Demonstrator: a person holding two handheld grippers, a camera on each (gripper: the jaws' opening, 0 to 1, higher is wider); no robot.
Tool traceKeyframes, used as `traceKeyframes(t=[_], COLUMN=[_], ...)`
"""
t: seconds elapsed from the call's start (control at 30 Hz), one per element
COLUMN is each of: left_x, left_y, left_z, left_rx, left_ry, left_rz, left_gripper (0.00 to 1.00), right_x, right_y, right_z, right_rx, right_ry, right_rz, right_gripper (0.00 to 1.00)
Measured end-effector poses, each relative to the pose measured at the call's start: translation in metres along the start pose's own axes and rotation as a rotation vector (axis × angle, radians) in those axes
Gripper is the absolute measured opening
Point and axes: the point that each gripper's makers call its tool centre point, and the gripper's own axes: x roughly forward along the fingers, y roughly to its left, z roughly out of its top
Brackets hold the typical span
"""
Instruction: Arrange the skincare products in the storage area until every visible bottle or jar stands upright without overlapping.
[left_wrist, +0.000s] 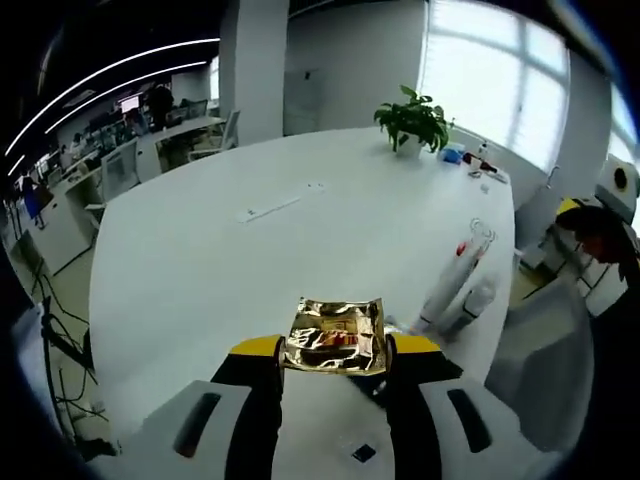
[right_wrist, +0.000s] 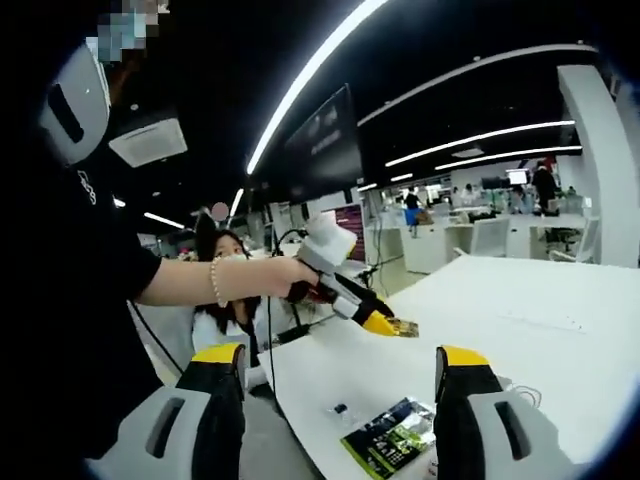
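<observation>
Left hand-held gripper (left_wrist: 335, 352) clamps a gold sachet (left_wrist: 336, 337); right hand-held gripper (right_wrist: 340, 385) gapes empty. Tubes (left_wrist: 455, 278) lie flat near the bench (left_wrist: 250, 250) edge: arranging barely begun.

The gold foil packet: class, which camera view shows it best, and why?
The left gripper view. There the gold foil packet sits large and central, clamped between the left gripper jaws above the white table. In the right gripper view it is a small, distant glint at the left gripper's tip.
</observation>
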Motion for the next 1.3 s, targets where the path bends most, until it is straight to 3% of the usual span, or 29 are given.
traceKeyframes(t=[0.1,0.27,0.33,0.43,0.53,0.6,0.67,0.73,0.8,0.87,0.97,1.13,1.3], left_x=[-0.008,-0.025,-0.029,-0.041,-0.052,-0.059,-0.056,-0.061,-0.064,-0.067,-0.072,-0.078,-0.082], left_y=[-0.006,-0.019,-0.020,-0.041,-0.056,-0.064,-0.060,-0.062,-0.066,-0.069,-0.074,-0.090,-0.107], left_z=[0.001,0.001,0.001,0.004,0.007,0.009,0.008,0.006,0.006,0.006,0.007,0.012,0.018], left_rx=[0.008,0.012,0.009,0.018,0.058,0.073,0.103,0.125,0.145,0.163,0.212,0.299,0.349], left_ry=[-0.011,-0.032,-0.048,-0.056,-0.070,-0.082,-0.092,-0.091,-0.099,-0.103,-0.114,-0.140,-0.173], left_rz=[-0.035,-0.076,-0.098,-0.124,-0.159,-0.192,-0.223,-0.238,-0.257,-0.277,-0.302,-0.330,-0.367], left_gripper=[0.42,0.42,0.42,0.42,0.42,0.42,0.42,0.42,0.42,0.42,0.42,0.42,0.42], right_x=[0.015,0.043,0.052,0.069,0.072,0.069,0.065,0.058,0.055,0.053,0.053,0.055,0.057], right_y=[0.004,-0.008,-0.006,-0.010,-0.008,0.001,0.006,0.009,0.003,-0.003,-0.010,-0.012,-0.009], right_z=[-0.003,-0.020,-0.021,-0.031,-0.040,-0.034,-0.031,-0.031,-0.032,-0.031,-0.026,-0.008,-0.014], right_rx=[-0.010,-0.220,-0.243,-0.257,-0.244,-0.129,-0.005,0.033,0.039,0.068,0.156,0.367,0.460], right_ry=[0.012,0.122,0.136,0.163,0.198,0.155,0.128,0.141,0.159,0.163,0.145,0.057,0.084], right_rz=[0.023,-0.004,0.003,-0.008,0.019,0.068,0.145,0.191,0.188,0.179,0.165,0.184,0.188], right_gripper=[0.79,0.70,0.66,0.58,0.51,0.53,0.52,0.44,0.36,0.39,0.42,0.35,0.33])
